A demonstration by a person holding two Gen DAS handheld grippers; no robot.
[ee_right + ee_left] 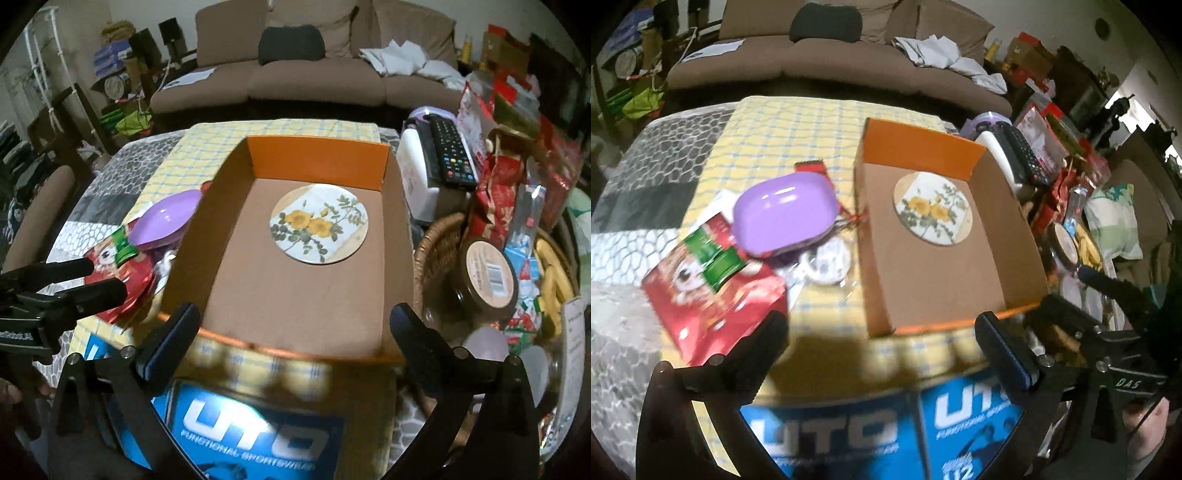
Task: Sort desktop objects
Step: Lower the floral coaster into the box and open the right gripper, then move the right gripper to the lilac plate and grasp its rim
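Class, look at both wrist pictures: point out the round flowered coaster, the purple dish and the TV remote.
Round flowered coaster (319, 224): right wrist view, on its yellow flowers.
Purple dish (783, 216): left wrist view, on its upturned base.
TV remote (452, 153): right wrist view, on its keypad.

The bench (110, 177) wears a yellow checked cloth (207, 144). On it, ahead of the right tongs (295, 325), sits an orange cardboard box (317, 158); a red packet (713, 295) lies ahead of the left tongs (882, 339).
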